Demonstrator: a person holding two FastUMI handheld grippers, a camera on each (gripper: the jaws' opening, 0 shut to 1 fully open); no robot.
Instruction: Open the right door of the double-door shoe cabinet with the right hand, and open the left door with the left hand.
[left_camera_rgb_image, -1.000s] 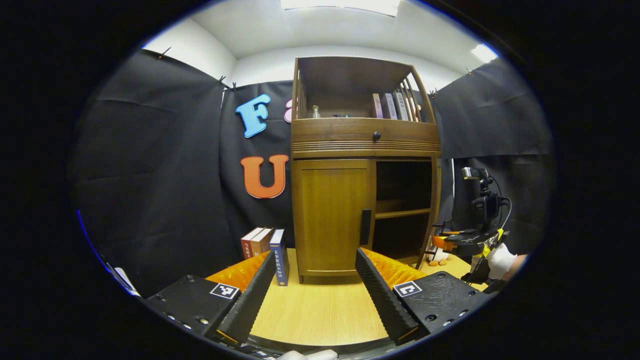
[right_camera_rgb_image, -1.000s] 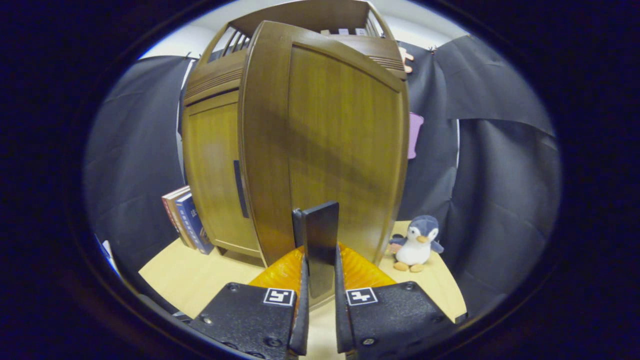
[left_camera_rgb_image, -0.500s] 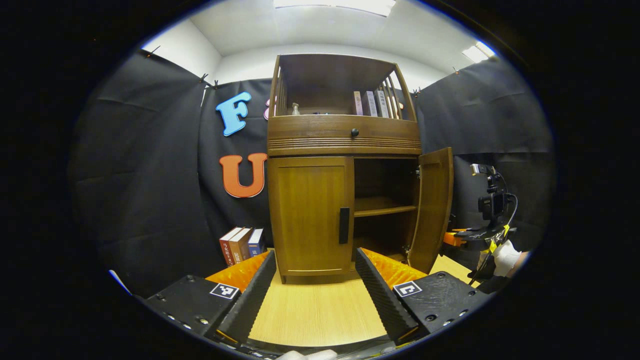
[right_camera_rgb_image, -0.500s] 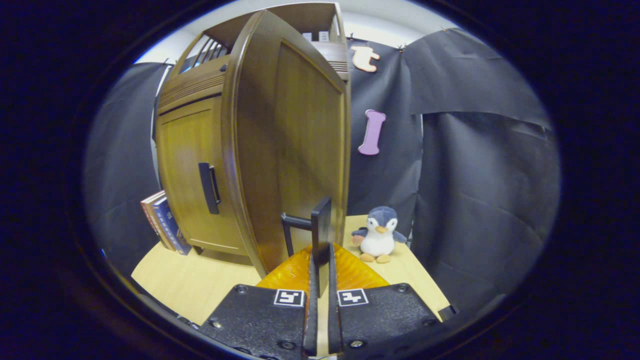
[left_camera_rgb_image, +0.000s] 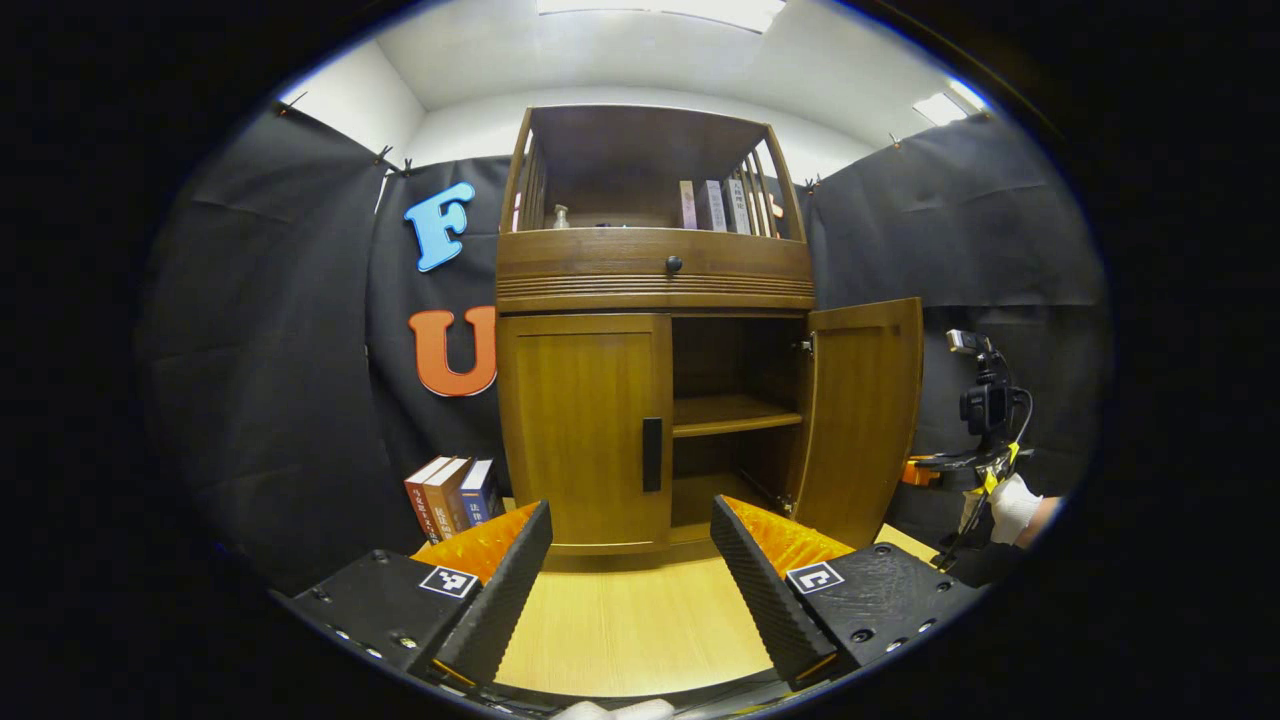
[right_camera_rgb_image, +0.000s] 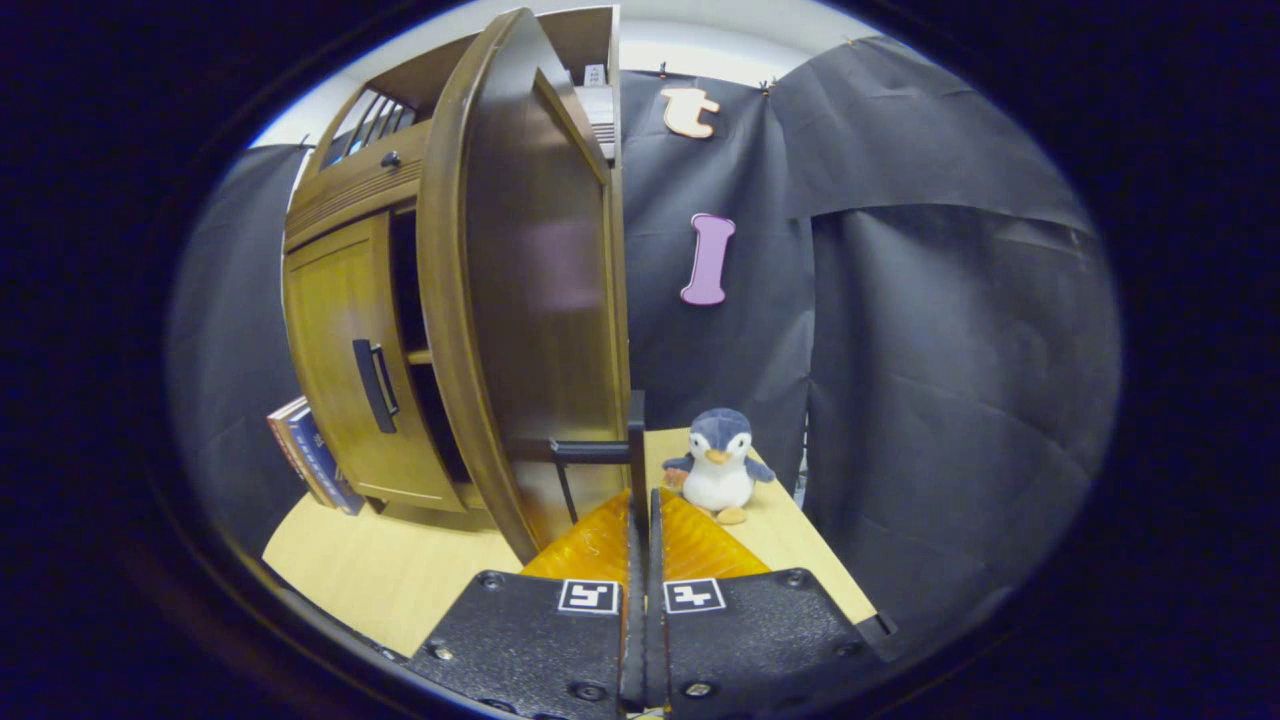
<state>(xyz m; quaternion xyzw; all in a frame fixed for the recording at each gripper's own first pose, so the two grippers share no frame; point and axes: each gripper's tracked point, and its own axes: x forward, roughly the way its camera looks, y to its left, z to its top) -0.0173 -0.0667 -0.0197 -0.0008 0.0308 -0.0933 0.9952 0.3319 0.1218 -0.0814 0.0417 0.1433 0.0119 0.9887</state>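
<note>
Left gripper view: the double-door shoe cabinet (left_camera_rgb_image: 655, 330) fills mid-frame on the wooden surface (left_camera_rgb_image: 630, 630), its right door (left_camera_rgb_image: 860, 415) swung wide, its left door (left_camera_rgb_image: 585, 430) shut. Lower frame, the left claw (left_camera_rgb_image: 630, 580) gapes empty, lined up with the left door handle (left_camera_rgb_image: 652, 454). Right gripper view, bottom centre: the right claw (right_camera_rgb_image: 640, 500) pinches the right door handle (right_camera_rgb_image: 634, 445), holding that door open.

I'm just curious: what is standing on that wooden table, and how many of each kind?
Shoe cabinet: 1
Books standing to the side of it: 3
Plush penguin: 1
Total: 5
</note>
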